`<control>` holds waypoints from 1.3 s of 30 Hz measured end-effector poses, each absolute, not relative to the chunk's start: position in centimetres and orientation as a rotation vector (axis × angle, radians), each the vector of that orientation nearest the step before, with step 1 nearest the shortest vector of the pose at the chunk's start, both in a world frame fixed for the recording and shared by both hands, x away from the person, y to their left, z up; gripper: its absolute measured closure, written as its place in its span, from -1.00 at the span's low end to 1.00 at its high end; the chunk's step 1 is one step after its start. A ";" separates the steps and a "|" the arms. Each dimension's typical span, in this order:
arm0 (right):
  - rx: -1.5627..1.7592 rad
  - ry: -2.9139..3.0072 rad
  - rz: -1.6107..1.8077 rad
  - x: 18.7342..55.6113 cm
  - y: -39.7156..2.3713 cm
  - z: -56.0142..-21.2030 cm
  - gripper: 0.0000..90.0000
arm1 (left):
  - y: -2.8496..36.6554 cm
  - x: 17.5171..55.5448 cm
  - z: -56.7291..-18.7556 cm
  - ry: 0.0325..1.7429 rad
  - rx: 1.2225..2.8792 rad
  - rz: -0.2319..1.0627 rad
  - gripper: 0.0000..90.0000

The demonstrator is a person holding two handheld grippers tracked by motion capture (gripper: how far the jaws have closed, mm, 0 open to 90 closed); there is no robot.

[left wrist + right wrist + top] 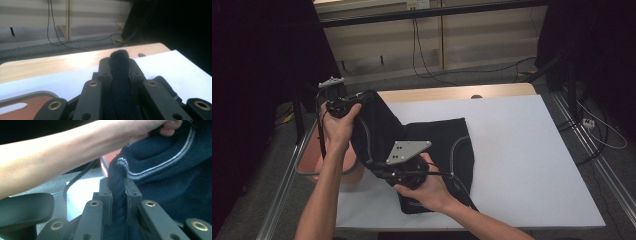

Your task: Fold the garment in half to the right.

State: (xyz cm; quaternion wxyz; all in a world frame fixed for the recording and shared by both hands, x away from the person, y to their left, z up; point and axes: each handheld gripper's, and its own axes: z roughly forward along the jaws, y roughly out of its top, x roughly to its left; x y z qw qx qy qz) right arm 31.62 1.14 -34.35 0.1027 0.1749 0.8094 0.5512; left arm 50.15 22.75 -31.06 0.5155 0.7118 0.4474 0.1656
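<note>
The left gripper (119,65) has its jaws clamped on a fold of the dark knit garment (439,142). The right gripper (119,185) pinches its striped edge, partly lifted off the white counter (522,150)

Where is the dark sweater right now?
In the high view the dark sweater lies on the white table, its left edge lifted by both grippers near the orange bin.

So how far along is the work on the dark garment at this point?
Done: both grippers have a hold. The left gripper and right gripper are each shut on a fold of the dark knit garment. In hand: its left part is lifted off the white table cover while the rest lies flat. Left, by the look of it: laying that part down and folding.
</note>
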 end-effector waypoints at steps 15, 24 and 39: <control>0.624 2.403 1.577 31.6 -2.6 -36.7 0.77 | 18.8 50.9 -33.2 1.067 1.764 0.345 0.73; 0.669 2.378 1.537 31.2 -4.7 -37.1 0.76 | 16.6 51.4 -34.0 1.038 1.783 0.323 0.73; 0.745 2.354 1.477 30.0 -8.2 -38.7 0.76 | 12.9 51.5 -34.3 0.991 1.779 0.322 0.73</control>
